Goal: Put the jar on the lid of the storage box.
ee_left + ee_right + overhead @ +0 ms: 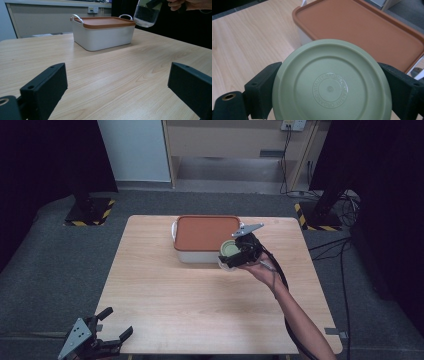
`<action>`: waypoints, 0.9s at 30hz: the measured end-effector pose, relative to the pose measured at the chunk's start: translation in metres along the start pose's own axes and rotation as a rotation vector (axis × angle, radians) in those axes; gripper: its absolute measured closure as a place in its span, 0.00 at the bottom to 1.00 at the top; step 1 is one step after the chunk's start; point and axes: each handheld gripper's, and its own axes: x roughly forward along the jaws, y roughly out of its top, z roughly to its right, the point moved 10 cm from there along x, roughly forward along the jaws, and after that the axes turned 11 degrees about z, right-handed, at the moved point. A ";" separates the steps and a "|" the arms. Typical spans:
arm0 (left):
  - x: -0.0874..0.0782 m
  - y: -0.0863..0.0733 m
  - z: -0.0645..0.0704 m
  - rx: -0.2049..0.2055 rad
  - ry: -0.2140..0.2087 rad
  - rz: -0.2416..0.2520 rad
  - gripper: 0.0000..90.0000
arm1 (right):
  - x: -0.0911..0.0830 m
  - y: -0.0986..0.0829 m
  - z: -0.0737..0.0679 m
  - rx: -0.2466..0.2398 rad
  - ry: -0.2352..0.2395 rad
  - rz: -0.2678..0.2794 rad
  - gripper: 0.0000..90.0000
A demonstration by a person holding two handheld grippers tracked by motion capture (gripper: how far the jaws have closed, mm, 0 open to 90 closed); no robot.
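Observation:
A clear jar with a pale green lid hangs above the table by the front right corner of a white box with an orange-brown lid. My right gripper is shut on the jar, its jaws pressed against both sides of the green lid. The left gripper view catches the jar's clear body held up at the top right, beyond the box. My left gripper hovers at the table's near left corner, open, with only bare wood between its jaws.
The light wooden table carries the box near its far middle. Grey carpet surrounds the table, with black stands on striped bases at the far left and far right, and cables running on the floor to the right.

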 end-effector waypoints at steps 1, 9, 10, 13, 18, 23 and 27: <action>0.000 0.000 0.000 0.000 0.000 0.000 0.02 | 0.002 0.003 0.002 0.000 -0.002 -0.004 0.13; 0.001 -0.001 -0.001 -0.007 -0.003 -0.003 0.02 | 0.022 0.020 0.019 0.018 -0.028 -0.026 0.13; 0.001 -0.001 -0.001 -0.007 -0.003 -0.003 0.02 | 0.022 0.020 0.019 0.018 -0.028 -0.026 0.13; 0.001 -0.001 -0.002 -0.009 -0.003 -0.003 0.02 | 0.027 0.025 0.025 0.027 -0.034 -0.026 0.13; 0.001 -0.001 -0.002 -0.009 -0.006 -0.005 0.02 | 0.037 0.035 0.033 0.040 -0.046 -0.037 0.13; 0.001 -0.001 -0.002 -0.011 -0.007 -0.002 0.02 | 0.046 0.042 0.041 0.060 -0.058 -0.041 0.13; 0.001 -0.001 -0.002 -0.011 -0.007 -0.002 0.02 | 0.056 0.046 0.045 0.078 -0.063 -0.052 0.13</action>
